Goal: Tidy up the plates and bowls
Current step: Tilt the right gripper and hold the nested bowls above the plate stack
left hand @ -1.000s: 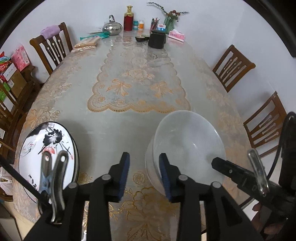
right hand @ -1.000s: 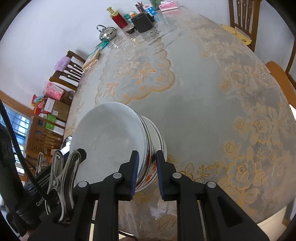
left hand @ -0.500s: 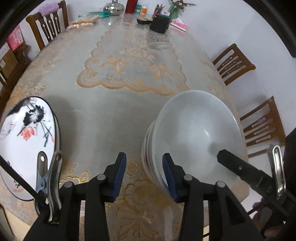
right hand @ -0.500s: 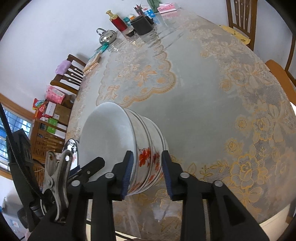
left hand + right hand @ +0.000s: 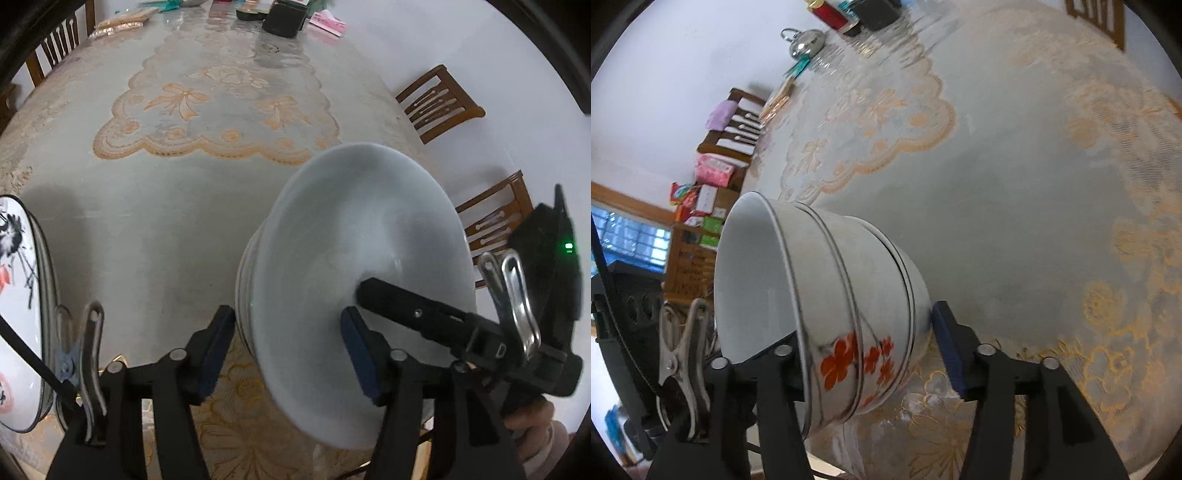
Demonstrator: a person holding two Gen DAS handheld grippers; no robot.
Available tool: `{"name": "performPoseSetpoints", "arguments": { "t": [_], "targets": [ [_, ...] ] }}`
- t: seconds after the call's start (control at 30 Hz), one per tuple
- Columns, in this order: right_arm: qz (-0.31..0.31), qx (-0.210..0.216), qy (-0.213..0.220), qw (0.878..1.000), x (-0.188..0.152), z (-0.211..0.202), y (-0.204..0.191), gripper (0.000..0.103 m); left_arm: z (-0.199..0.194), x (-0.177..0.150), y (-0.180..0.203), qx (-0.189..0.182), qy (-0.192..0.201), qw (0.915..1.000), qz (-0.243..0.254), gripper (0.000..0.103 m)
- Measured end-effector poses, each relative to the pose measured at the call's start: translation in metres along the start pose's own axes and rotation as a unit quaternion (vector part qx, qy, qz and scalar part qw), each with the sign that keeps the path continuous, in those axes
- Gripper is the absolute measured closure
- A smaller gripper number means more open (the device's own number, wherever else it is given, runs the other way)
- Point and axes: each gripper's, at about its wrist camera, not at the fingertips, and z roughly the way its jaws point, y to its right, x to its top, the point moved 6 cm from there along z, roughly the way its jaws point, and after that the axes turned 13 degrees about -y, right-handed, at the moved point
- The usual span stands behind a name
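A stack of white bowls (image 5: 354, 240) with red flowers on the side (image 5: 846, 280) stands near the table's front edge. My left gripper (image 5: 288, 352) straddles the stack's near rim, one pad outside and one over the bowl's inside. Its jaws are opening and the pads do not press. My right gripper (image 5: 864, 354) straddles the opposite wall, its left finger hidden inside the top bowl. Its jaws are opening too, and the outer pad stands just off the stack. One of the right gripper's fingers (image 5: 406, 308) shows inside the bowl. A white plate with an ink-flower painting (image 5: 18, 314) lies at the left edge.
Wooden chairs (image 5: 439, 103) stand along the right of the lace-covered table (image 5: 184, 206). At the far end are a kettle (image 5: 807, 42), a red bottle (image 5: 831, 13) and a black box (image 5: 284, 18). A hand (image 5: 532, 417) holds the right gripper.
Both grippers sank toward the bowls and their jaws widened. The right gripper was shut on the tilted top bowl's rim; that bowl now sits nested in the stack.
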Motion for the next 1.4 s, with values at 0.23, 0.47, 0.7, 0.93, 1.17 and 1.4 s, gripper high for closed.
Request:
{"name": "performPoseSetpoints", "arguments": {
  "t": [0.23, 0.47, 0.7, 0.93, 1.17, 1.4],
  "targets": [
    [0.005, 0.032, -0.020, 0.999, 0.006, 0.014, 0.000, 0.037, -0.003, 0.002, 0.002, 0.010, -0.007, 0.9998, -0.019, 0.041],
    [0.040, 0.070, -0.024, 0.996, 0.007, 0.021, -0.008, 0.037, -0.022, 0.000, 0.005, 0.054, 0.018, 0.9982, -0.020, 0.044],
    [0.013, 0.058, -0.016, 0.998, 0.017, 0.009, -0.030, 0.037, -0.040, 0.004, 0.005, 0.044, 0.033, 0.9982, -0.025, 0.045],
    [-0.010, 0.053, -0.020, 0.998, 0.021, 0.007, -0.056, 0.037, -0.068, 0.001, -0.013, 0.039, 0.050, 0.9968, -0.048, 0.045],
    [-0.048, 0.056, -0.034, 0.997, 0.020, 0.021, -0.107, 0.038, -0.102, -0.010, -0.048, 0.042, 0.072, 0.9928, -0.086, 0.045],
    [-0.081, 0.061, -0.043, 0.994, 0.005, 0.048, -0.167, 0.038, -0.138, -0.029, -0.100, 0.049, 0.091, 0.9886, -0.110, 0.045]
  ]
}}
